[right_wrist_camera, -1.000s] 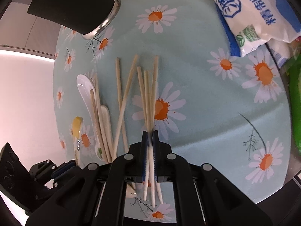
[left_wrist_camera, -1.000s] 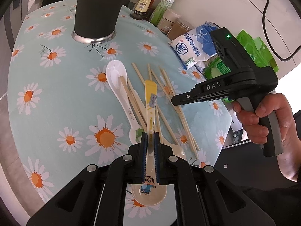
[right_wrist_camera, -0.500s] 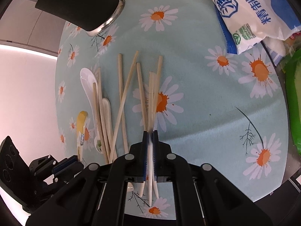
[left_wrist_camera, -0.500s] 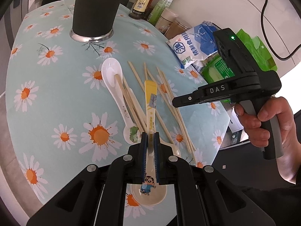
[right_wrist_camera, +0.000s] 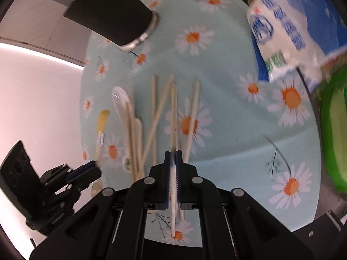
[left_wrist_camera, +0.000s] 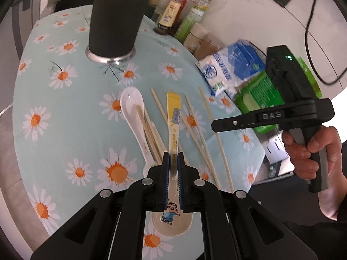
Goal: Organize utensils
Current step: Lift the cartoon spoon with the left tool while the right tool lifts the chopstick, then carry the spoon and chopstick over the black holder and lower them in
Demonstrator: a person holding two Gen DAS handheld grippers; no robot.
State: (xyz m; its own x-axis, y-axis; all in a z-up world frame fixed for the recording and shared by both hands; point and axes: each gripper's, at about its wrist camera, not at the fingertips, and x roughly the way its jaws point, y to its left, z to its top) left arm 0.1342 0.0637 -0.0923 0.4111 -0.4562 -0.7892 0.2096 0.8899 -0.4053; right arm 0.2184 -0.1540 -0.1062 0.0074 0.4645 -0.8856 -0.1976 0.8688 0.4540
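My left gripper (left_wrist_camera: 172,159) is shut on the handle of a yellow cartoon spoon (left_wrist_camera: 173,117), held above the table. My right gripper (right_wrist_camera: 172,156) is shut on a single wooden chopstick (right_wrist_camera: 173,108), lifted off the pile. Several loose chopsticks (left_wrist_camera: 195,127) and a white ceramic spoon (left_wrist_camera: 134,112) lie on the daisy tablecloth (left_wrist_camera: 65,112). A black utensil holder (left_wrist_camera: 116,17) stands at the far side; it also shows in the right wrist view (right_wrist_camera: 112,15). The right gripper's body (left_wrist_camera: 288,99) shows on the right of the left wrist view.
A blue-white bag (left_wrist_camera: 229,65), a green package (left_wrist_camera: 260,91) and several bottles (left_wrist_camera: 173,10) stand at the table's right and far edge. The table edge runs near the bottom of both views.
Both grippers have risen with their loads. The right gripper has lifted one chopstick clear of the others that lay beside it. The holder looks nearer in both views.
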